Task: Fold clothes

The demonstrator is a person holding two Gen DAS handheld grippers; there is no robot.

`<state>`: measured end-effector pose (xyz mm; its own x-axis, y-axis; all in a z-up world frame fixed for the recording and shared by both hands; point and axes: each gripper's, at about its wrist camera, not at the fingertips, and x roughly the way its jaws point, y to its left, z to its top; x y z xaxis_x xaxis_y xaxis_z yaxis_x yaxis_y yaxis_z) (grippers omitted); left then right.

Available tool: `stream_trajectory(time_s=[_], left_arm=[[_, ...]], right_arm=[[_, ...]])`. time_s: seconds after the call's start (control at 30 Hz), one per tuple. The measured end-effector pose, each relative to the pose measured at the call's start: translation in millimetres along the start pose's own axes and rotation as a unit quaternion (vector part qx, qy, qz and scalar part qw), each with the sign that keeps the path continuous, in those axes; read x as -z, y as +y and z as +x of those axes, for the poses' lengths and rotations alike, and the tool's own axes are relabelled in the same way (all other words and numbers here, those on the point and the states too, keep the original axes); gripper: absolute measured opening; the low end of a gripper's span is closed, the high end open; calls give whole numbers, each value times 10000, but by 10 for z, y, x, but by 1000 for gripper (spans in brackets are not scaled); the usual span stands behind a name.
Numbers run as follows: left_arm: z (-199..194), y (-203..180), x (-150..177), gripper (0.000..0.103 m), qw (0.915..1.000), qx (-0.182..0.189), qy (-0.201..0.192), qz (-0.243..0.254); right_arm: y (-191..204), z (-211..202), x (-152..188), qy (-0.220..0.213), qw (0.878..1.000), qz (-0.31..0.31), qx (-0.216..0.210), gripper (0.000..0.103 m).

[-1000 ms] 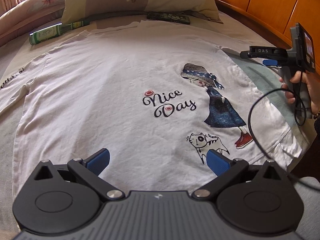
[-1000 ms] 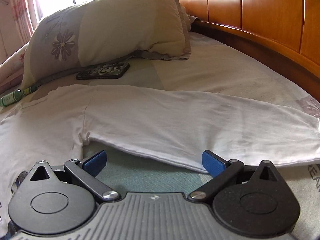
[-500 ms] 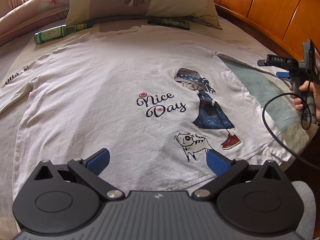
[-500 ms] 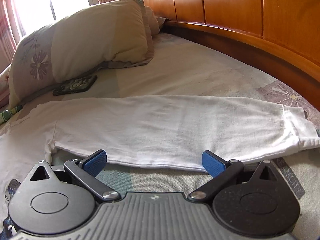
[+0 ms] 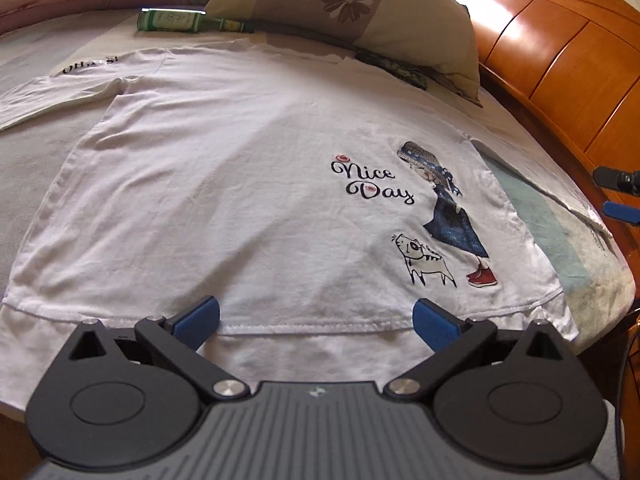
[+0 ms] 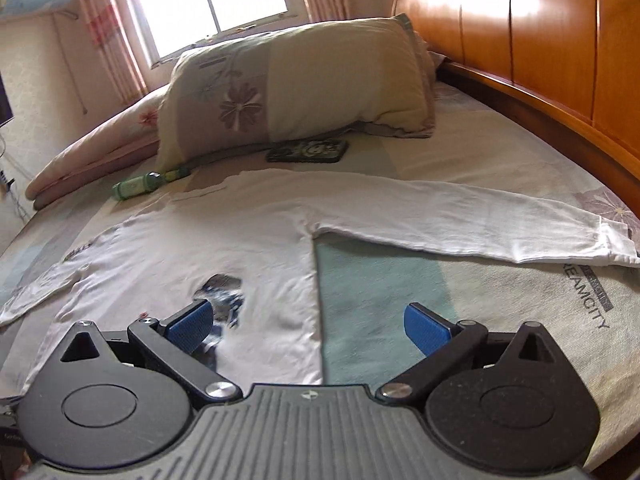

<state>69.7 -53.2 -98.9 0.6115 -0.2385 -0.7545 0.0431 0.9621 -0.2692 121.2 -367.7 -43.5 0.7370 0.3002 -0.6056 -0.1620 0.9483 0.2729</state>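
A white long-sleeved shirt printed "Nice Day" with a girl and a cat lies flat, front up, on the bed. My left gripper stands open just over the shirt's bottom hem, nothing between its blue pads. In the right wrist view the same shirt spreads left, and its right sleeve stretches out toward the headboard. My right gripper is open above the shirt's side seam, holding nothing. The other gripper's tip shows at the right edge of the left wrist view.
A flowered pillow lies beyond the collar, with a dark phone and a green bottle beside it. The wooden headboard runs along the right. A folded quilt lies at the far left. The bed edge drops off at the right.
My left gripper has pulled back and swung left, now low over the bottom hem. My right gripper has risen and turned left, from the sleeve's underside to above the shirt's side seam.
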Motion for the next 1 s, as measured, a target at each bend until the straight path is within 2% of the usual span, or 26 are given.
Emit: stream_trajectory(time_s=[0.2, 0.4, 0.47, 0.6, 0.77, 0.87, 0.97, 1.0], left_arm=[[-29, 110, -148, 102, 9999, -35, 45, 118], [-53, 218, -306, 102, 9996, -76, 86, 257], [52, 252, -444, 102, 9993, -93, 166, 312], [293, 302, -905, 102, 9986, 37, 201, 494], [642, 342, -1743, 102, 9978, 83, -102, 648], [1031, 408, -2188, 102, 9981, 402, -62, 465], [1427, 477, -2630, 102, 9969, 735, -2, 269], [1559, 499, -2777, 102, 9962, 845, 17, 204]], right_arm=[[392, -134, 287, 163, 9990, 87, -412, 103], [440, 110, 369, 349, 9989, 275, -157, 103], [440, 233, 368, 412, 9986, 317, -104, 103], [504, 559, 272, 452, 9984, 337, -91, 103], [769, 1173, 0, 324, 9981, 408, -323, 103], [1011, 1537, -55, 356, 9986, 206, -338, 103], [1121, 1674, 60, -16, 9985, 202, -515, 103], [1118, 1702, 103, -19, 9982, 184, -577, 103]])
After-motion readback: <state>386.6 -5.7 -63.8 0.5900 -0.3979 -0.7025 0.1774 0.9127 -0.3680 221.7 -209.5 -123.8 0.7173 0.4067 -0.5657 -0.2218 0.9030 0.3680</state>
